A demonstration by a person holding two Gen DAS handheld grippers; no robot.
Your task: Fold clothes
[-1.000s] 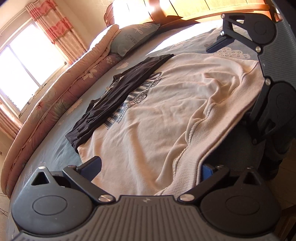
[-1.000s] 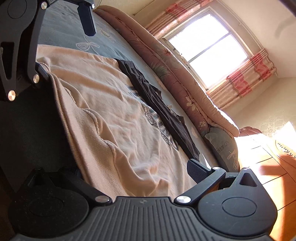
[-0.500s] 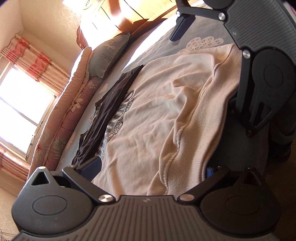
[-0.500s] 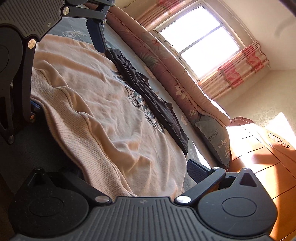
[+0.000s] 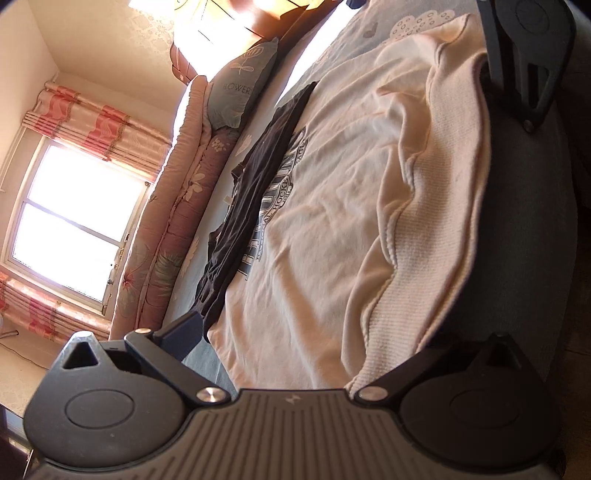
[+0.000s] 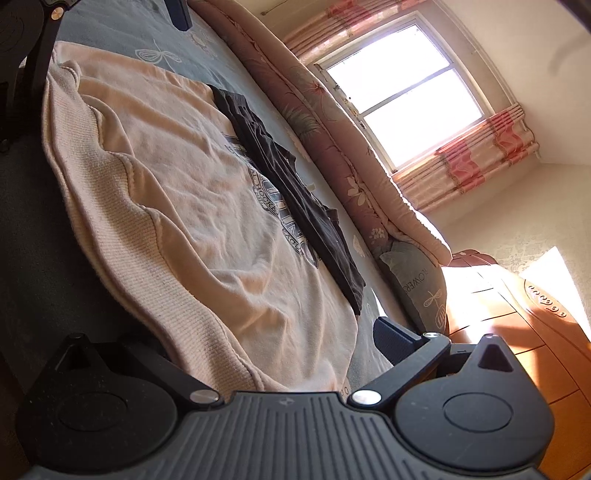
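Note:
A cream sweatshirt (image 5: 351, 206) with a dark printed logo lies flat on the bed, its ribbed hem (image 5: 436, 229) along the near bed edge. A black garment (image 5: 255, 184) lies across its far side. My left gripper (image 5: 306, 343) stands open at one hem corner, with the cloth between its wide-spread fingers. My right gripper (image 6: 273, 354) is open at the other hem corner of the sweatshirt (image 6: 192, 192), and its left finger is lost in shadow. Each gripper shows in the other's view: the right gripper (image 5: 524, 55) and the left gripper (image 6: 29, 55).
The blue-grey bed sheet (image 6: 140, 33) carries a rolled pink floral quilt (image 5: 177, 221) along its far side and a grey pillow (image 5: 240, 88) at the head. A wooden headboard (image 6: 517, 332) and a bright curtained window (image 6: 402, 85) lie beyond. The bed's dark side (image 5: 524, 240) drops off beside the hem.
Both wrist views have tilted and closed in on the hem corners over the last second. The other gripper has slid toward the frame edge in each view. Both sets of fingers stay spread.

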